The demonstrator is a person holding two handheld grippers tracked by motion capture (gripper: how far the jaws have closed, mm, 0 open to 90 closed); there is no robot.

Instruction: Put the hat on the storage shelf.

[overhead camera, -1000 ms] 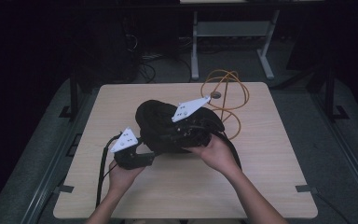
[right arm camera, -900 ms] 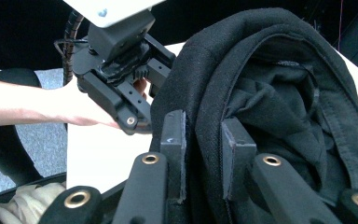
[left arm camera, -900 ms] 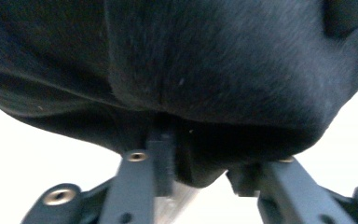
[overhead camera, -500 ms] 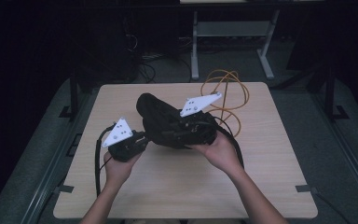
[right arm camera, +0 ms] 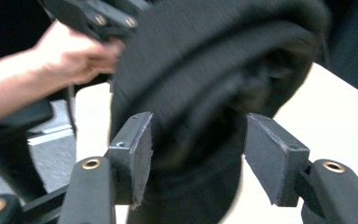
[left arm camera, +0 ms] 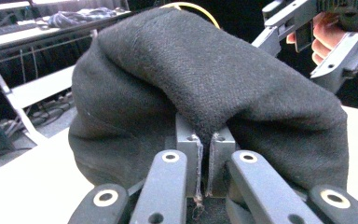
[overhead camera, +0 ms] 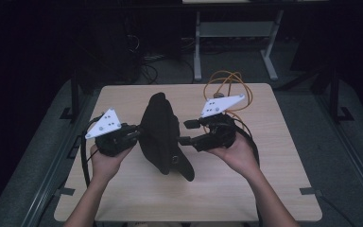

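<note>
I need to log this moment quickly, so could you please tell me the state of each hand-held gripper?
Left hand-held gripper: shut on the black cloth.
Right hand-held gripper: open, jaws just been opening, cloth between them but not pressed.

Light wooden table, coiled orange cable at its far edge, metal stand beyond

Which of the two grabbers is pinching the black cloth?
The left gripper: its jaws are squeezed shut on the black cloth. The right gripper has open jaws, pads off it.
</note>
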